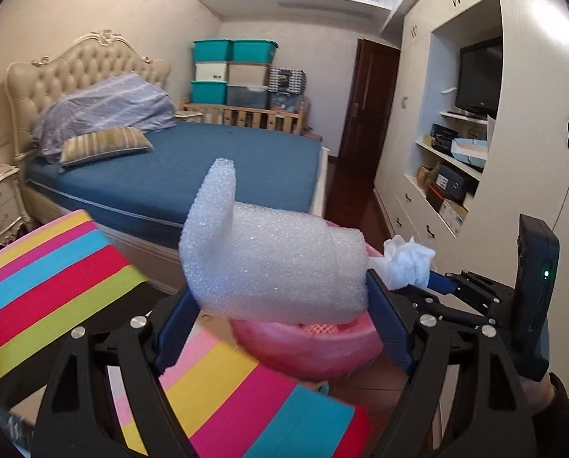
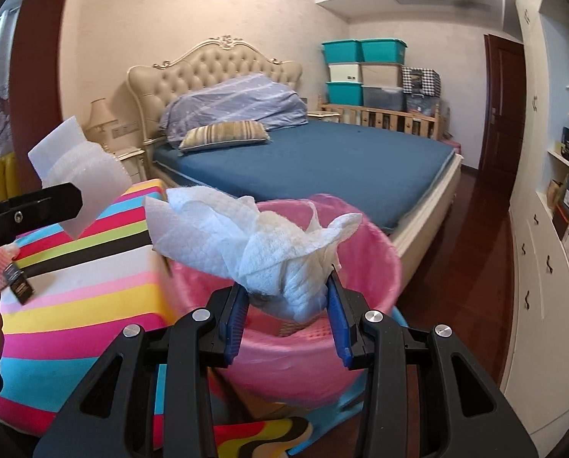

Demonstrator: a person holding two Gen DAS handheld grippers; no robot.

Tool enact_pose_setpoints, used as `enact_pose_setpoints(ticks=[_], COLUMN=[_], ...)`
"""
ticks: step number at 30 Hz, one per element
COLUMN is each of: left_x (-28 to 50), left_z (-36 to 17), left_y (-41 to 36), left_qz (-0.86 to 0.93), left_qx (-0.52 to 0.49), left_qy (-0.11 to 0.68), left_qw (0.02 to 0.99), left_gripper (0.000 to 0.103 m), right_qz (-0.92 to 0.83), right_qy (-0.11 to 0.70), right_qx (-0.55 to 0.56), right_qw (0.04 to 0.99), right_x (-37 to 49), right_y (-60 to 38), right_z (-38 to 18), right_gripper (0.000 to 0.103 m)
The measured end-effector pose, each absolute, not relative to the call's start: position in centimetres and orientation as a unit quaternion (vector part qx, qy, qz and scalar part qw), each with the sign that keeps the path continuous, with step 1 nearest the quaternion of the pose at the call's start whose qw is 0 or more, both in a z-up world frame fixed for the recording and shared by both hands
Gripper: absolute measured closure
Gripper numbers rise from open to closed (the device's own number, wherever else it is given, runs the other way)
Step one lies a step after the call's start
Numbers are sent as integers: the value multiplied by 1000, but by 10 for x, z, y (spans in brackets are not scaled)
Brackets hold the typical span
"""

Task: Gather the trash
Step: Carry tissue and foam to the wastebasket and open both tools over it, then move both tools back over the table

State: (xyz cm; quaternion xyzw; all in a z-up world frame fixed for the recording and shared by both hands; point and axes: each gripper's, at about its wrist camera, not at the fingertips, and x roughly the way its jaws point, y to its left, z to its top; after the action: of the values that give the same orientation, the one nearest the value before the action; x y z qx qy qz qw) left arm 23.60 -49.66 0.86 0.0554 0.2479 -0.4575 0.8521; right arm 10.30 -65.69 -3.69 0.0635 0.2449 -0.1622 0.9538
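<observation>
My left gripper point(image 1: 280, 297) is shut on a thick roll of white foam wrap point(image 1: 269, 267), held just above a pink bin point(image 1: 307, 347) lined with a pink bag. In the right wrist view my right gripper point(image 2: 288, 297) is shut on a crumpled white paper towel point(image 2: 261, 244), which hangs over the near rim of the same pink bin point(image 2: 368, 267). The towel point(image 1: 408, 261) and the right gripper's blue fingertip point(image 1: 442, 282) also show at the right of the left wrist view. The foam wrap point(image 2: 78, 175) appears at the left of the right wrist view.
A rainbow-striped cushion point(image 2: 78, 278) lies left of the bin, with a small dark packet point(image 2: 19, 282) on it. Behind stand a blue bed point(image 2: 322, 164), stacked storage boxes point(image 2: 364, 72), and a white wardrobe wall point(image 1: 475, 152) on the right. The floor is dark wood point(image 2: 471, 267).
</observation>
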Motion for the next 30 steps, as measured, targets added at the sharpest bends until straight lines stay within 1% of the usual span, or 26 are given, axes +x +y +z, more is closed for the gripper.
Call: enact_pose_setpoints(ticks=[5,8,9,10,11,16,22,25,30], left_x=[255,269,277,282,285,292,286,276,260], left_z=[4,3,4,5,6,21,33,37,34], left_y=[-547,-570,-579,-580,-583,-567,-506,-474,-416], left_qz=[-467,-476,-475,-474,-471,-454,-429,-405,-360], left_qx=[65,62,56,51,46,28,18,20,51], left_qy=[259,274,284,288,290,273,250,235,223], left_qw=[843,833,831,831,832,848,868,883,904], left_gripper=[22,22,19,16,12,5,5,5,5], right_qz=[-163,-157,-155,-153,-153,-170,-172,-166,-148], right_qy=[249,254,252,251,252,243,226,221,212], right_qx=[74,78,78,77,77,93,100,95,91], right_qw=[952,951,952,953,952,950,954,956,962], right_x=[111,119,120,122,122,105,74,65,63], right_y=[-680,-690,-692,-694,-696,-698,-682,-668,-641], right_z=[-44,-49,-50,-53,-55,-56,-43,-31,-18], right_gripper=[65,59,54,40,34,34,30,30,26])
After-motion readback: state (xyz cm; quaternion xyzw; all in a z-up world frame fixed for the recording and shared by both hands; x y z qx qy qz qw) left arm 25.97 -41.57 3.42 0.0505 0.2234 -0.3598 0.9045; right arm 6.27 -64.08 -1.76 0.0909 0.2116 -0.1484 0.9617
